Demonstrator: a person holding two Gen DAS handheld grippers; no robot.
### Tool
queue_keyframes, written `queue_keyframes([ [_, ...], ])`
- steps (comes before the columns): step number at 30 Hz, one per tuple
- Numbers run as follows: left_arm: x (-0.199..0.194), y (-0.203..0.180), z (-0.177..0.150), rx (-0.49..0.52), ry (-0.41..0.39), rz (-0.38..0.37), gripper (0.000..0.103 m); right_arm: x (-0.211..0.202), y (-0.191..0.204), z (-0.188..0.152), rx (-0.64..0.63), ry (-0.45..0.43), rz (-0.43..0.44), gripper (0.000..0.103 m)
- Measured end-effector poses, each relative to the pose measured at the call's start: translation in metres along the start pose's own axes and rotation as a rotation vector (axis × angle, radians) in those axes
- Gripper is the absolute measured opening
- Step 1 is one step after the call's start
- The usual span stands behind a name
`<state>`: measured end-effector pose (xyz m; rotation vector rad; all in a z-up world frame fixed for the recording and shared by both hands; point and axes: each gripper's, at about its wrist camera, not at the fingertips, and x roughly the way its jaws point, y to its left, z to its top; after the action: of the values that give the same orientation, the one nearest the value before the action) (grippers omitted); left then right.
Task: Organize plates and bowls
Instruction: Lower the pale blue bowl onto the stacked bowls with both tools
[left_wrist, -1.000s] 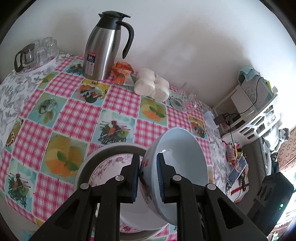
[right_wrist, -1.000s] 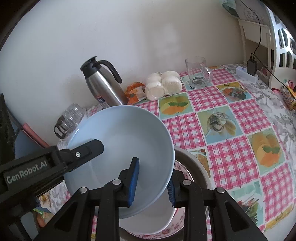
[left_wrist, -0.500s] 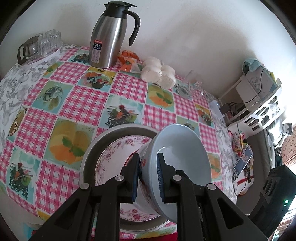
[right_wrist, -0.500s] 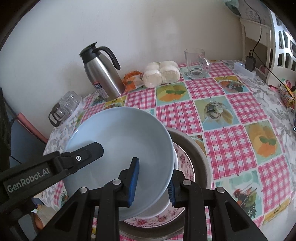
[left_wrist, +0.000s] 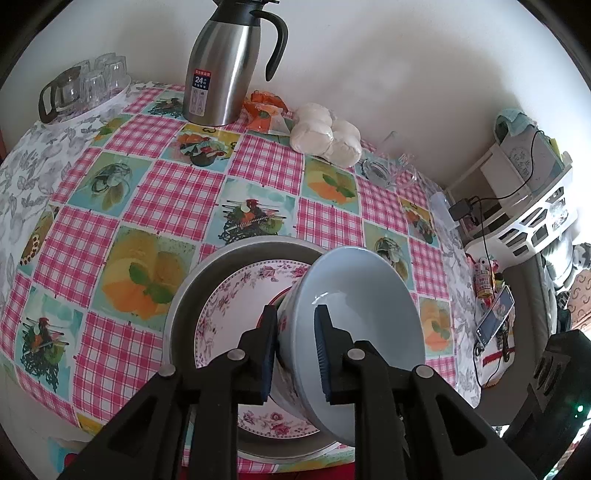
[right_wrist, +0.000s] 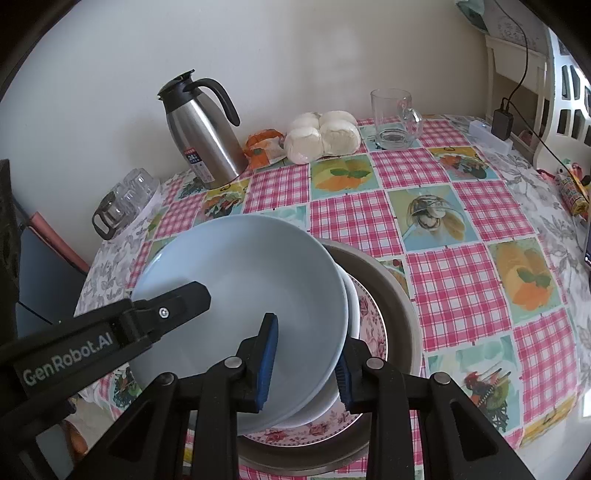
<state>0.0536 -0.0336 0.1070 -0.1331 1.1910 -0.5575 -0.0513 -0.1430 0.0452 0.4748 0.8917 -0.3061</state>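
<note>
Flask (left_wrist: 225, 62), buns (left_wrist: 325, 136) behind; bowl (left_wrist: 354, 314) prob. hides plate (left_wrist: 236, 306) centre

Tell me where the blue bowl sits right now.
The blue bowl is tilted over the floral plate in the metal basin, gripped by both grippers.

I lower the pale blue ceramic bowl (right_wrist: 240, 295), and it now sits much closer to the floral-rimmed white plate (left_wrist: 229, 306) inside the round grey metal tray (left_wrist: 184, 295). A second ago it hung tilted higher, hiding most of the tray in my right view; now the tray's rim shows beside it, with a white bowl (right_wrist: 352, 306) just under it. My left gripper (left_wrist: 295, 347) eases its pinch on the bowl's wall a touch. The steel jug has slid toward the top of my left view.
</note>
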Motion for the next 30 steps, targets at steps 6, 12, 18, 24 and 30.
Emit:
queue_keyframes([
  [6, 0.002, 0.003, 0.0, -0.012, 0.004, 0.005, 0.02, -0.001, 0.0, 0.0, -0.007, 0.001, 0.002, 0.032],
  [12, -0.001, 0.005, 0.001, -0.03, -0.007, -0.002, 0.02, -0.001, 0.0, 0.0, -0.008, 0.0, 0.005, 0.032],
  [18, -0.003, 0.007, 0.003, -0.041, -0.014, -0.006, 0.019, -0.005, -0.001, 0.001, -0.004, -0.019, 0.006, 0.032],
  [24, -0.005, 0.006, 0.004, -0.041, -0.025, -0.012, 0.019, -0.008, -0.003, 0.001, 0.007, -0.034, 0.009, 0.032],
  [30, -0.006, 0.008, 0.004, -0.051, -0.029, -0.01, 0.02, -0.015, -0.004, 0.004, 0.008, -0.062, -0.002, 0.032],
])
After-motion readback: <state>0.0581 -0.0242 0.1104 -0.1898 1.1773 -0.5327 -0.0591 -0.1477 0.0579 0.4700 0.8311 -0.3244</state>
